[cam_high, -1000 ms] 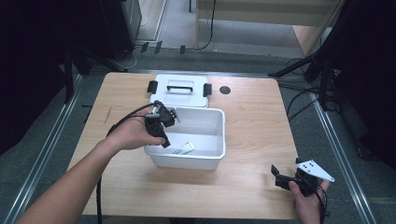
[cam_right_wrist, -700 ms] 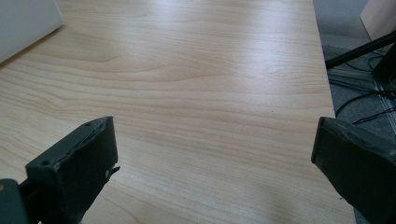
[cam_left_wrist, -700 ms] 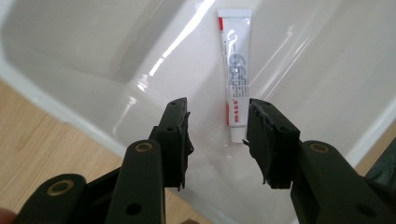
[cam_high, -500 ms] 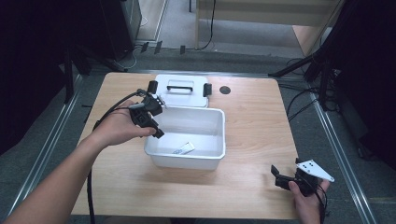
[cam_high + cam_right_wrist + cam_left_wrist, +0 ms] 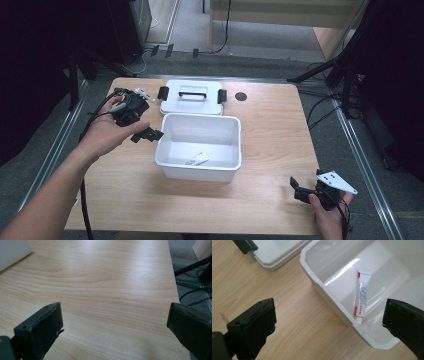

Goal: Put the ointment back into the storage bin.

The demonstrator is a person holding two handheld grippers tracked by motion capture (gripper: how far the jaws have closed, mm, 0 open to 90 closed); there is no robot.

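Note:
A white open bin (image 5: 197, 172) stands mid-table, and a small white tube (image 5: 196, 160) with red print lies flat on its floor. My left gripper (image 5: 147, 135) hovers just left of the bin's left wall, above the wood. Its jaws have just been opening and now stand wide with nothing held. In the left gripper view the open gripper (image 5: 329, 312) looks down over the bin's rim (image 5: 329, 293) at the tube (image 5: 362, 296). My right gripper (image 5: 297, 190) rests open near the table's front right corner. The right gripper view shows bare wood below that gripper (image 5: 115, 315).
The bin's white lid (image 5: 191, 97), with black clips and a handle, lies flat behind the bin. A round black hole (image 5: 241, 96) sits in the table to its right. The table's right edge (image 5: 175, 290) is close to the right gripper, with cables on the floor beyond.
My left gripper has moved left and up, from over the bin's left edge to beside it, and its jaws have opened wide. The tube stays in the bin. The right hand has not moved.

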